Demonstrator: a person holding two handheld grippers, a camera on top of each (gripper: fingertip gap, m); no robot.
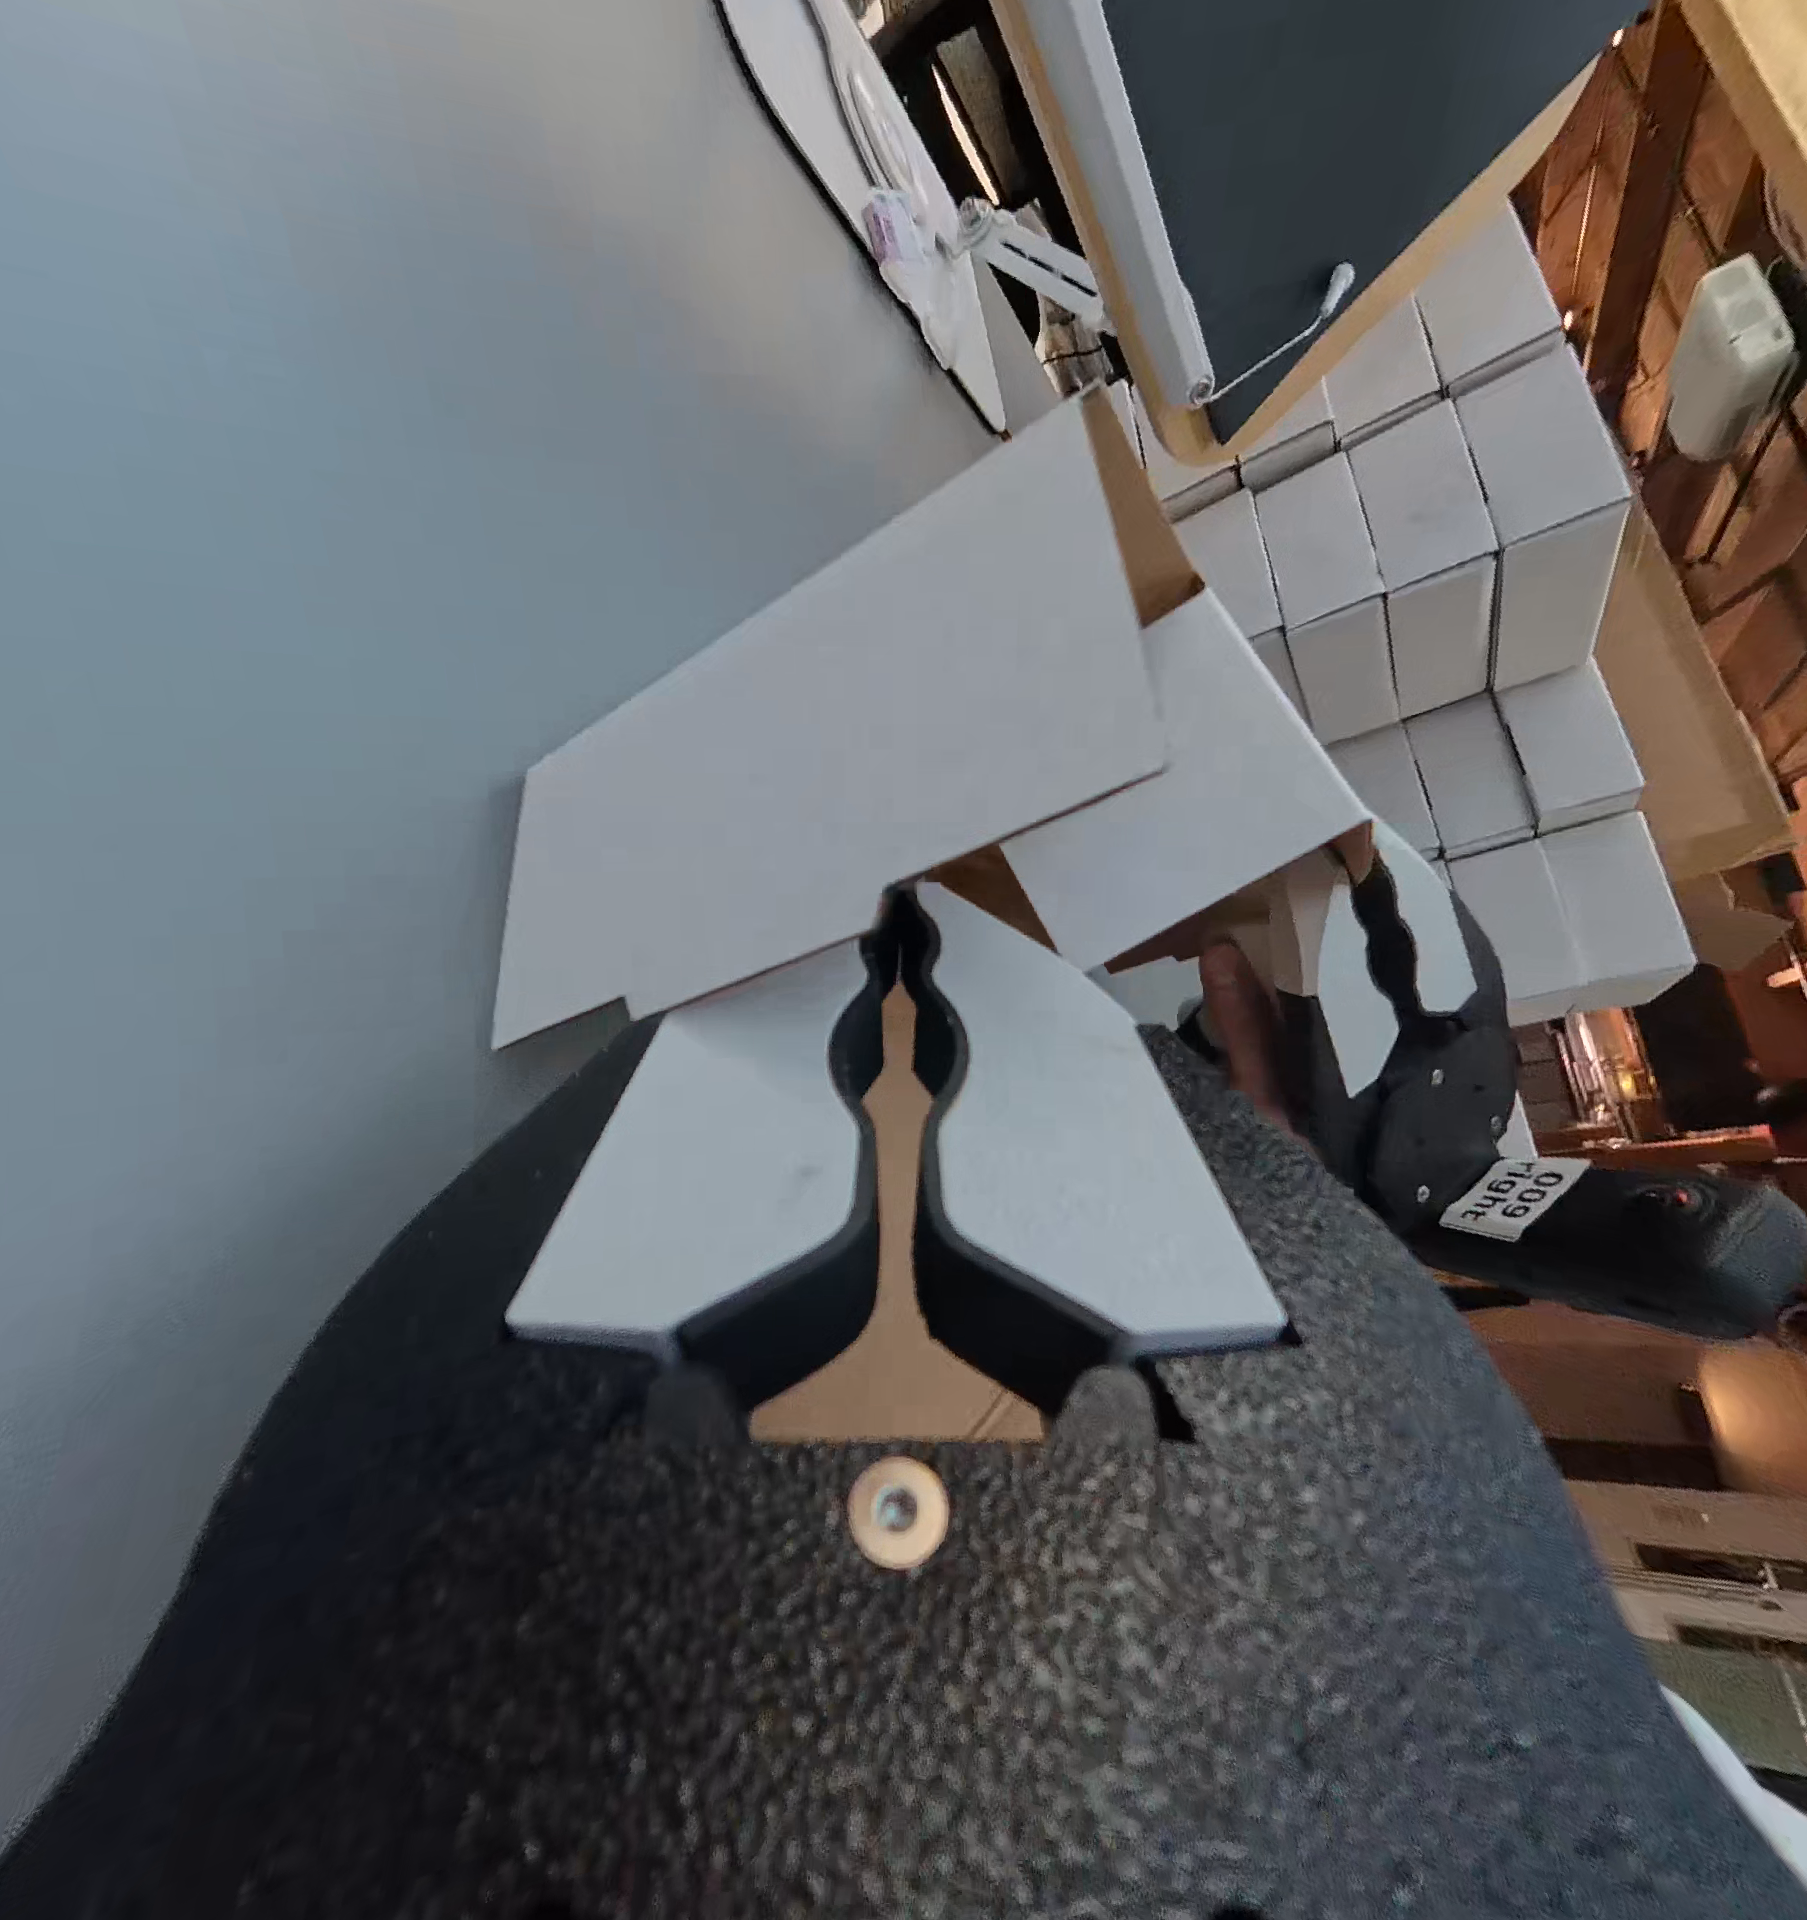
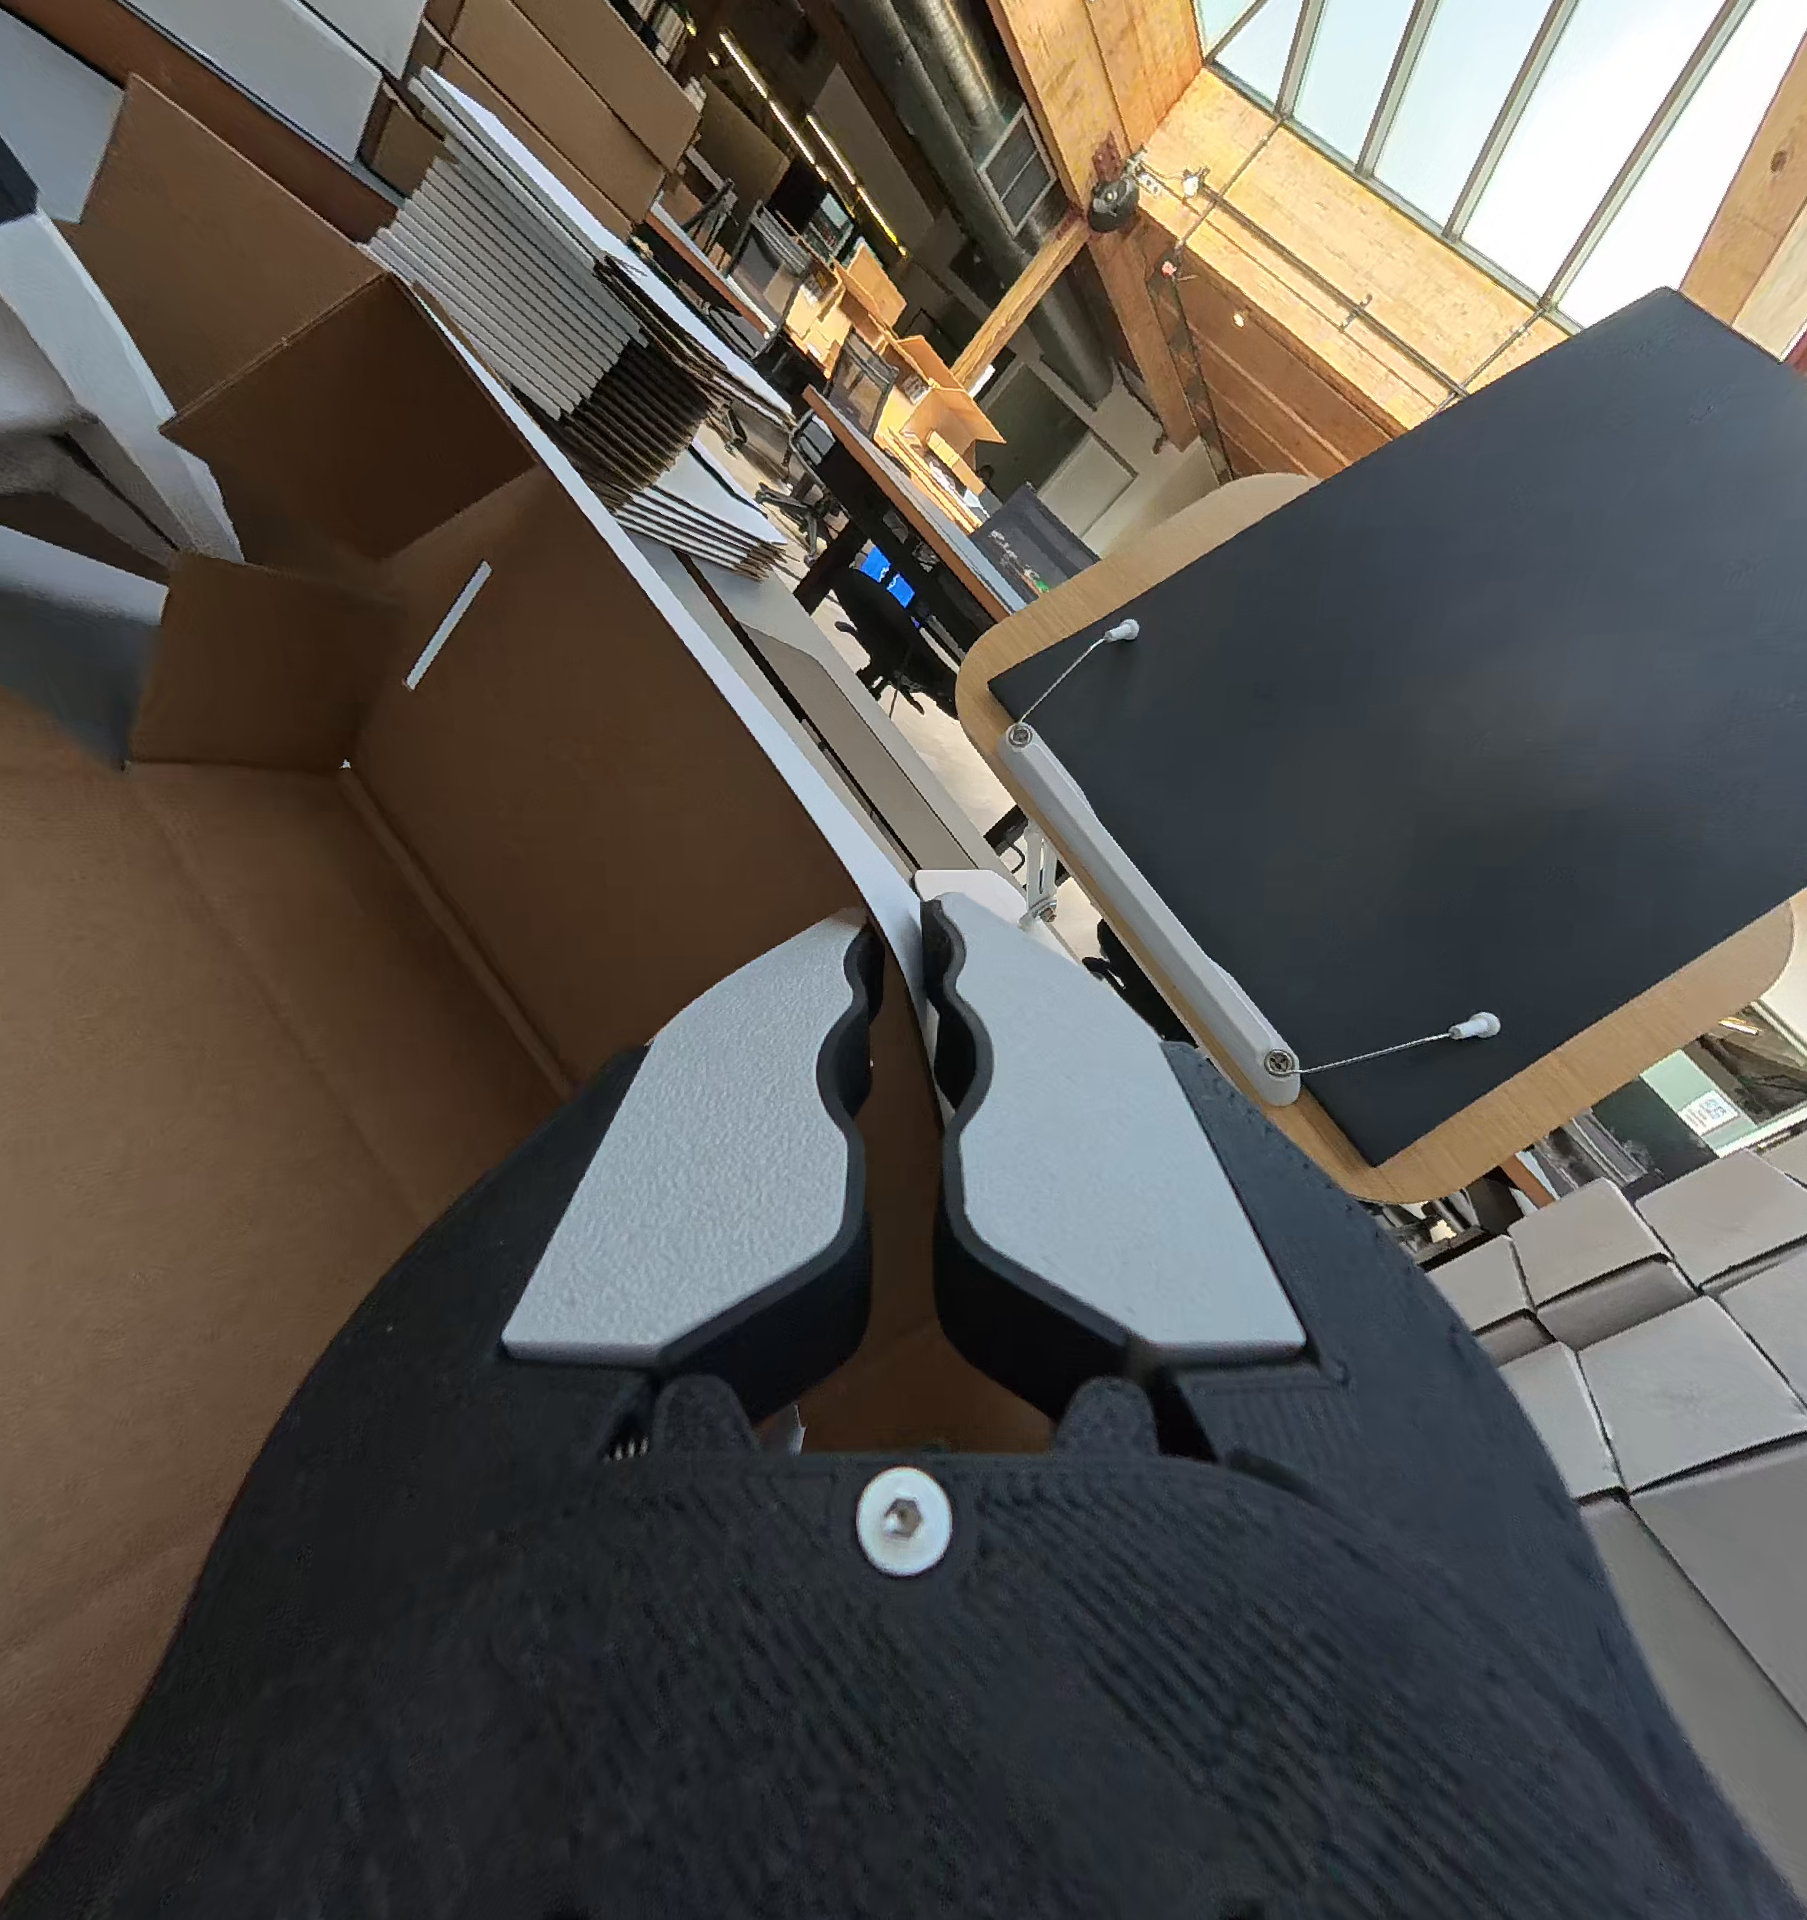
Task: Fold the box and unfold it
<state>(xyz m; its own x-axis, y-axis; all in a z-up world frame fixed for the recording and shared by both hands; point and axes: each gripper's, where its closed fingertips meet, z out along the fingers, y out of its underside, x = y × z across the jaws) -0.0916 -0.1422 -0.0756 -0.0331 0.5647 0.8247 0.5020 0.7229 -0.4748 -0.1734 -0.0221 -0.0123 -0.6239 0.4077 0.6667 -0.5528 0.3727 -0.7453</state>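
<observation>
The box (image 1: 857,707), white outside and brown inside, is held raised over the grey surface (image 1: 255,520), half-formed, with a side wall upright and flaps loose. The left tool (image 1: 904,935) is closed on the near edge of a white panel. The right tool (image 2: 904,940) is pinched on the white rim of a side wall; its fingers appear nearly together, though the contact point is partly hidden. The folding step is judged to be in hand. Next, the gripped walls need to be swung toward each other without creasing. White boxes (image 1: 1450,582) are stacked at far right.
</observation>
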